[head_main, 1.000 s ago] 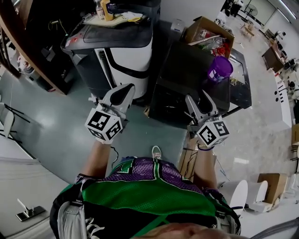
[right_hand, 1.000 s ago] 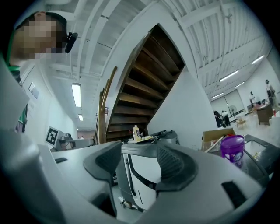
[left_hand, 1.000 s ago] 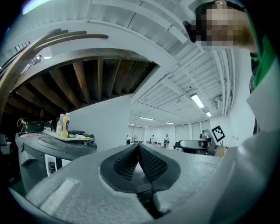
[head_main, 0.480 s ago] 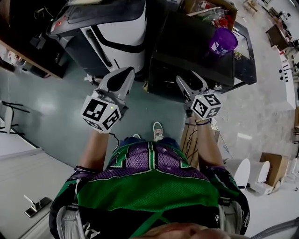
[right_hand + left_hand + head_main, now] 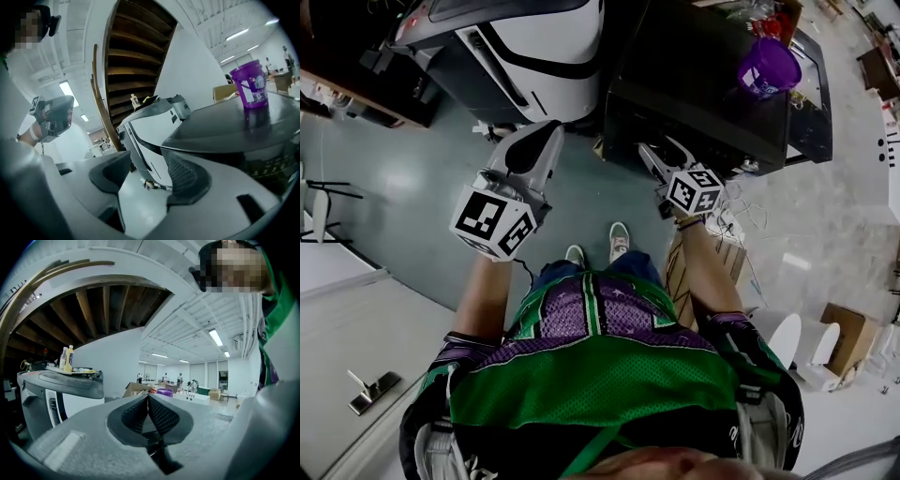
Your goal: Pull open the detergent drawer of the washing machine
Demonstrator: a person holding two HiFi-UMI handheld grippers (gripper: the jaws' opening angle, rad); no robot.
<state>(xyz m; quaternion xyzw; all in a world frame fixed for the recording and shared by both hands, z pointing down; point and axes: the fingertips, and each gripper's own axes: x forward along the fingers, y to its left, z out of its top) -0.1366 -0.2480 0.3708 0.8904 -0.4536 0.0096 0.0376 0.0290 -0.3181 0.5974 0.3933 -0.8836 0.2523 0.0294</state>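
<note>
A white and grey machine point(image 5: 546, 45) stands at the top left of the head view, and a black-topped machine point(image 5: 694, 84) stands beside it on the right. I cannot pick out a detergent drawer on either. My left gripper point(image 5: 542, 136) hangs over the floor in front of the white machine point(image 5: 65, 392), its jaws shut point(image 5: 148, 397) on nothing. Close to the black machine's front is my right gripper point(image 5: 662, 155), open point(image 5: 147, 161) and empty. The right gripper view shows both machines ahead, the white one point(image 5: 150, 124) on the left and the black one point(image 5: 229, 129) on the right.
A purple cup point(image 5: 766, 67) stands on the black machine's top. Bottles point(image 5: 69, 358) sit on the white machine's lid. A cardboard box point(image 5: 694, 272) and loose cables lie by the person's right leg. A wooden staircase point(image 5: 133, 56) rises behind the machines.
The head view has tipped down, so both machines sit higher in frame. The left gripper has lifted towards the white machine, and the right gripper has closed in on the black machine's front.
</note>
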